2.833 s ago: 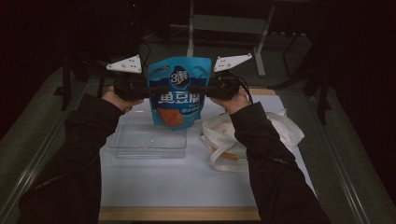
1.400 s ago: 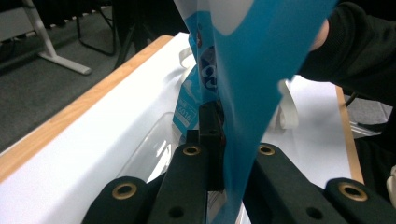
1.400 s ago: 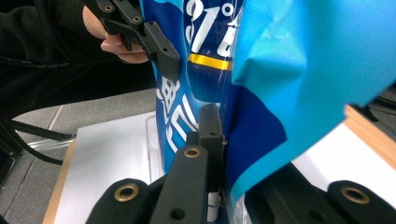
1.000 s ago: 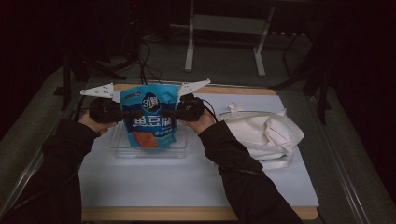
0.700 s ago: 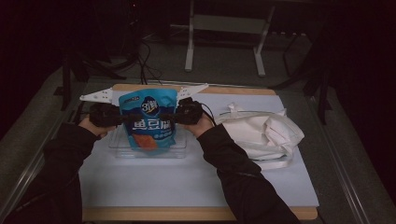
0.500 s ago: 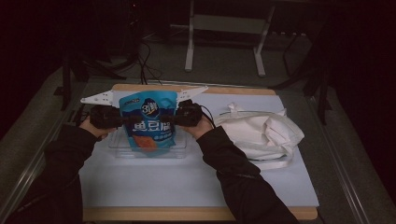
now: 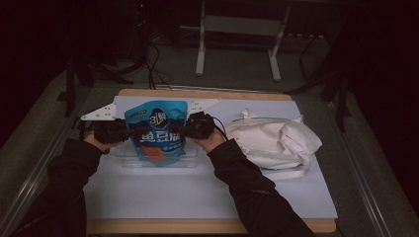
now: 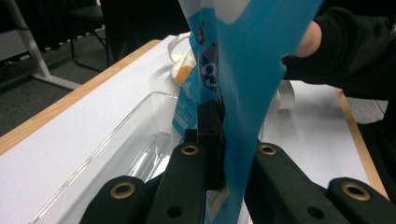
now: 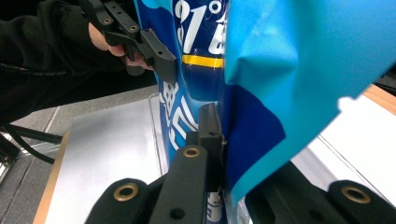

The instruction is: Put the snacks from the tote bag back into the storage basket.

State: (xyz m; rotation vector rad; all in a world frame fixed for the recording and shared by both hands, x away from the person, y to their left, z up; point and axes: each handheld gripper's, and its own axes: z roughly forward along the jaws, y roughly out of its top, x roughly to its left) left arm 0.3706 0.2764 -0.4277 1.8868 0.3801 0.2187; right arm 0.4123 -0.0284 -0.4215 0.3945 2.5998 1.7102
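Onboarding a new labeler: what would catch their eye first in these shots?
The blue snack bag, held upright between the left gripper and right gripper, each shut on one side edge, over a clear tray at the table's left. Next, the crumpled white tote lying to the right on the white mat.

A dim room with grey carpet floor (image 7: 237,59). A pale metal-legged table frame (image 7: 237,29) stands far beyond the left hand-held gripper (image 7: 129,134); black cables (image 7: 153,61) trail nearer, behind the wood-edged white surface (image 7: 207,187).
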